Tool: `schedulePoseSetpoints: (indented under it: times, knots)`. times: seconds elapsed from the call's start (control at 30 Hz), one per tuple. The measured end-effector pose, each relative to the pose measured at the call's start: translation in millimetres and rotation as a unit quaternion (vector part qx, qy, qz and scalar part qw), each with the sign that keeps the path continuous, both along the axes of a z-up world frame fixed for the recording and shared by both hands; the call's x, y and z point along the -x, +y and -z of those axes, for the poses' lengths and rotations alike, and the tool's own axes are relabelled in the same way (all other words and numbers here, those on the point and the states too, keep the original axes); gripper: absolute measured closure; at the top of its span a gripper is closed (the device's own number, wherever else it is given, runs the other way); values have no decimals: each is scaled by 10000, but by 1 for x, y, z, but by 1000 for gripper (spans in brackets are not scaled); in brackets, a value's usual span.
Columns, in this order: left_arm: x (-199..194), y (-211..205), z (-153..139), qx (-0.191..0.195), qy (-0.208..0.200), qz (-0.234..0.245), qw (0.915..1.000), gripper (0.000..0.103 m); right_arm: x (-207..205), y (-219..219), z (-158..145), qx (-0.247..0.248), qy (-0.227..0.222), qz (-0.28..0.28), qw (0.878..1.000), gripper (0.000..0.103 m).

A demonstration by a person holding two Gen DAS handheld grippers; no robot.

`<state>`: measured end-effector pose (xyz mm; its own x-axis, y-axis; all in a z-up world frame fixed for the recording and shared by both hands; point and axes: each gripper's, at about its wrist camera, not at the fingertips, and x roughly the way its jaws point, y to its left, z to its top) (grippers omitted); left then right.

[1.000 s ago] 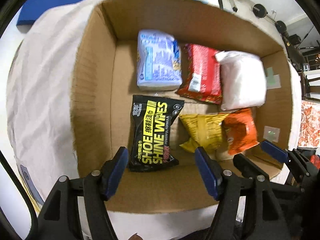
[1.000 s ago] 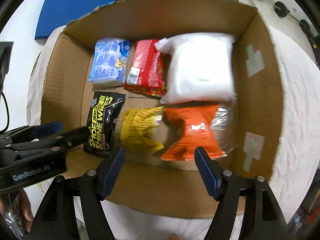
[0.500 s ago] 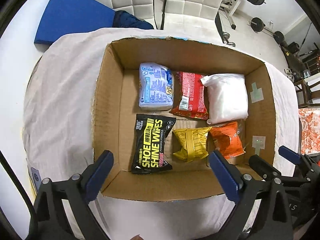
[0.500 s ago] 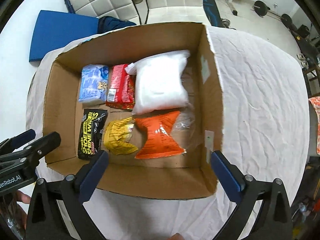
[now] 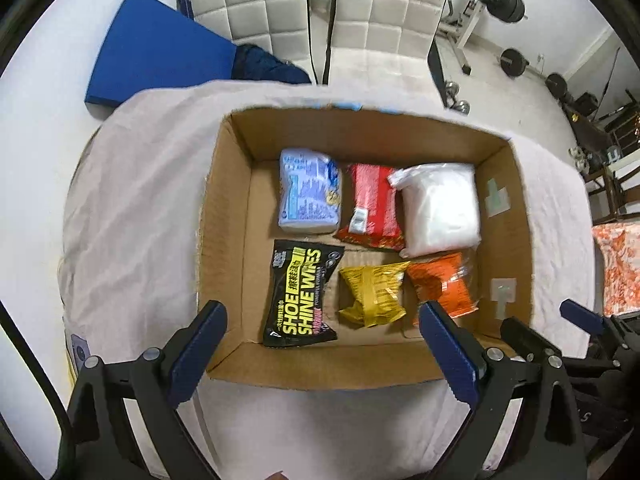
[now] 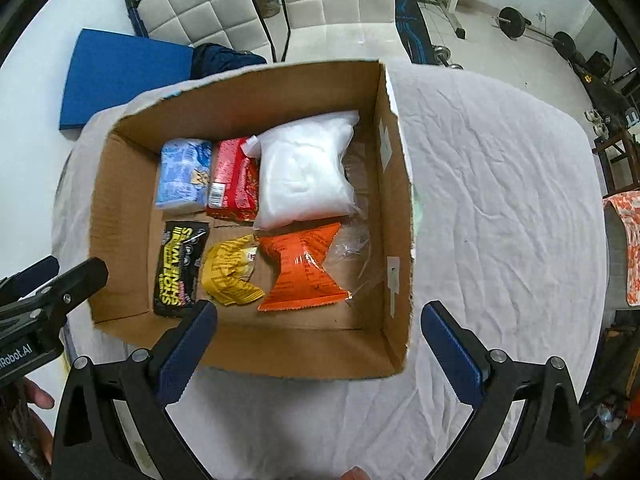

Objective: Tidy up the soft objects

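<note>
An open cardboard box point(image 5: 224, 240) point(image 6: 396, 208) sits on a cloth-covered table. It holds a blue pack point(image 5: 308, 192) point(image 6: 184, 176), a red pack point(image 5: 372, 208) point(image 6: 234, 180), a white bag point(image 5: 438, 208) point(image 6: 304, 168), a black shoe-wipes pack point(image 5: 300, 296) point(image 6: 178, 268), a yellow pouch point(image 5: 372, 292) point(image 6: 230, 272) and an orange pouch point(image 5: 444, 284) point(image 6: 306, 268). My left gripper point(image 5: 322, 320) is open and empty above the box's near wall. My right gripper point(image 6: 318, 320) is open and empty, also above the near wall.
The table's wrinkled white cloth point(image 6: 500, 200) spreads right of the box. Beyond the table lie a blue mat point(image 5: 156, 60), white padded chairs point(image 5: 360, 8) and gym weights point(image 5: 512, 62). The other gripper shows at each view's edge point(image 5: 580, 320) point(image 6: 52, 280).
Both grippers have pulled up and back from the box, which now looks smaller. Their jaws have opened wider. The packs in the box have not moved.
</note>
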<state>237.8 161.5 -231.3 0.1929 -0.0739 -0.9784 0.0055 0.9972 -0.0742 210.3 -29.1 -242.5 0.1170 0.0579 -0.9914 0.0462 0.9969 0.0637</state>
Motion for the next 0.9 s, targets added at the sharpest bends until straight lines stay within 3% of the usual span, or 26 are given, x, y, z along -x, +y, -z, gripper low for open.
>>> schedulePoseSetpoints:
  times: [0.57, 0.9]
  knots:
    - [100, -25, -167, 37, -1294, 93, 9915, 4, 94, -29, -171, -74, -1017, -27, 9948, 0]
    - [132, -30, -220, -237, -1597, 82, 9868, 4, 131, -34, -245, 14, -1410, -185, 9898, 0]
